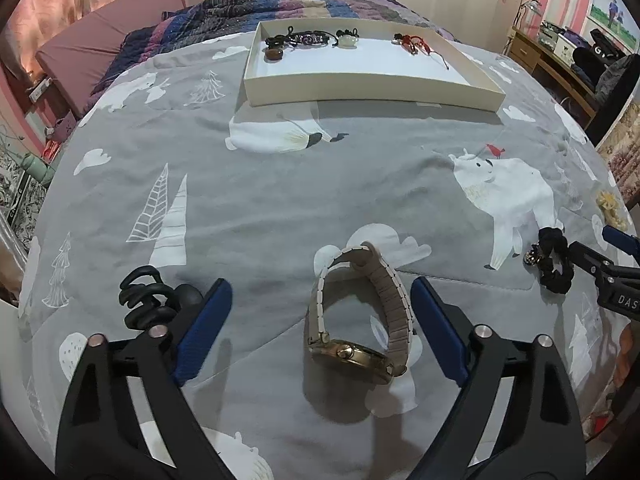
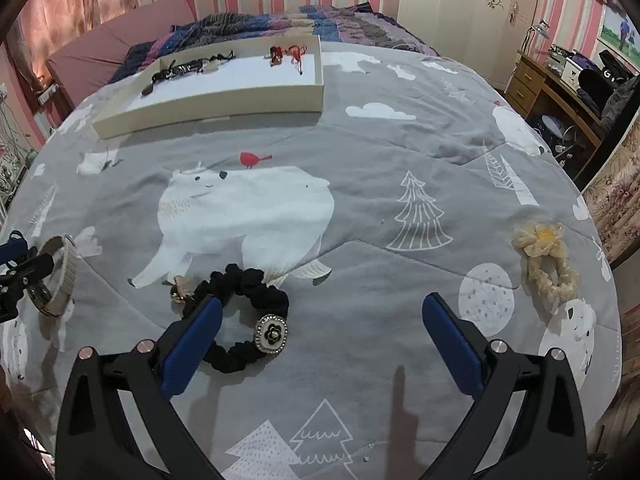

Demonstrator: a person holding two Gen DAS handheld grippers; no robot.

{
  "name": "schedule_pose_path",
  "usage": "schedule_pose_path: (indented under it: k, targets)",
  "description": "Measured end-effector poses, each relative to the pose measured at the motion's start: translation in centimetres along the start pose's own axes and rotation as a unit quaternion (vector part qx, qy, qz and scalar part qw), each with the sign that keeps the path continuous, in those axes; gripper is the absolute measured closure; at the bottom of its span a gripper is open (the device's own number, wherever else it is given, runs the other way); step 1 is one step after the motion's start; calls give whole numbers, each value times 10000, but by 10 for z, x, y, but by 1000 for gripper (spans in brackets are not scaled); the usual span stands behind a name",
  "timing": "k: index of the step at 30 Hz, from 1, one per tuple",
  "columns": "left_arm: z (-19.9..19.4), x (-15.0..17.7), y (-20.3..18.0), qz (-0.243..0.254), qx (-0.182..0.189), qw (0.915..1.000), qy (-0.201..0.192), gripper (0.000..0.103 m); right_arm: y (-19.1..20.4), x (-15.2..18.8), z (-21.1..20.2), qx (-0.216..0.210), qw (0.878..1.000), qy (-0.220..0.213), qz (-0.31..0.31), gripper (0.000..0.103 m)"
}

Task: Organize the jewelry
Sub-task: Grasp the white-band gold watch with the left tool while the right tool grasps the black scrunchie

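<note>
A gold-faced watch [image 1: 356,312] with a beige link strap lies on the grey bear-print bedspread [image 1: 280,200]. My left gripper [image 1: 320,284] stands open around it, and neither blue pad touches it. In the right wrist view a black scrunchie [image 2: 240,284] with a round flower brooch [image 2: 271,334] lies by my right gripper [image 2: 322,300]. That gripper is open, its left finger [image 2: 192,344] overlapping the scrunchie's ring, and nothing is gripped. A shallow white tray [image 1: 360,88] further up the bed holds several bracelets and pendants.
A black hair claw [image 1: 146,300] lies just left of the left gripper. A cream scrunchie [image 2: 546,268] sits near the bed's right edge. A folded striped blanket [image 1: 280,4] lies behind the tray. A wooden desk [image 2: 552,92] stands to the right.
</note>
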State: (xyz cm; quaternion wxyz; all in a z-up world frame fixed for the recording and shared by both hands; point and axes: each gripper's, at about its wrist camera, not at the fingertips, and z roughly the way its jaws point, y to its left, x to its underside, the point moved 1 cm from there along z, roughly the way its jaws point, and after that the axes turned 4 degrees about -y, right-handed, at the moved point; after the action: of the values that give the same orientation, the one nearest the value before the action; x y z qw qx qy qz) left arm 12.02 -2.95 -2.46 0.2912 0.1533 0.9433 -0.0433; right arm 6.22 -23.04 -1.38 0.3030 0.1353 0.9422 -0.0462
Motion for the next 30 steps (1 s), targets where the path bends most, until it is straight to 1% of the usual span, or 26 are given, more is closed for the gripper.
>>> schedule_pose_path:
  k: [2, 6, 13, 16, 17, 18, 19, 21, 23, 25, 27, 28, 30]
  targets:
    - [2, 1, -2, 39, -6, 10000, 29, 24, 0, 0, 2, 22, 10000, 18, -18, 3]
    - [6, 1, -4, 54, 1, 10000, 78, 24, 2, 1, 4, 132, 9998, 47, -121, 3]
    - [10, 0, -4, 41, 102, 9999, 126, 27, 5, 1, 10, 148, 9996, 85, -215, 3]
    - [11, 0, -5, 62, 183, 9997, 132, 32, 7, 0, 11, 109, 9996, 82, -234, 4]
    - [10, 0, -5, 65, 217, 9997, 134, 37, 8, 0, 11, 86, 9996, 81, -238, 4]
    - [10, -1, -6, 75, 305, 9994, 147, 43, 8, 0, 11, 69, 9996, 81, -246, 8]
    - [10, -1, -7, 88, 362, 9992, 159, 45, 9, -1, 12, 43, 9996, 105, -265, 11]
    - [9, -1, -10, 138, 397, 9990, 162, 50, 10, 0, 16, -96, 9994, 223, -239, 29]
    - [8, -1, -12, 169, 394, 9990, 159, 52, 9, 2, 19, -261, 9990, 320, -158, 37]
    - [8, -1, -13, 158, 439, 9988, 170, 56, 9, 3, 18, -313, 9990, 299, -126, 38]
    - [8, -1, -14, 162, 464, 9986, 175, 57, 11, 3, 18, -443, 9984, 317, -130, 48]
    - [9, -1, -14, 166, 468, 9986, 177, 58, 12, 2, 18, -452, 9984, 311, -151, 50]
    - [9, -1, -14, 148, 485, 9986, 180, 60, 14, 1, 19, -503, 9981, 306, -192, 58]
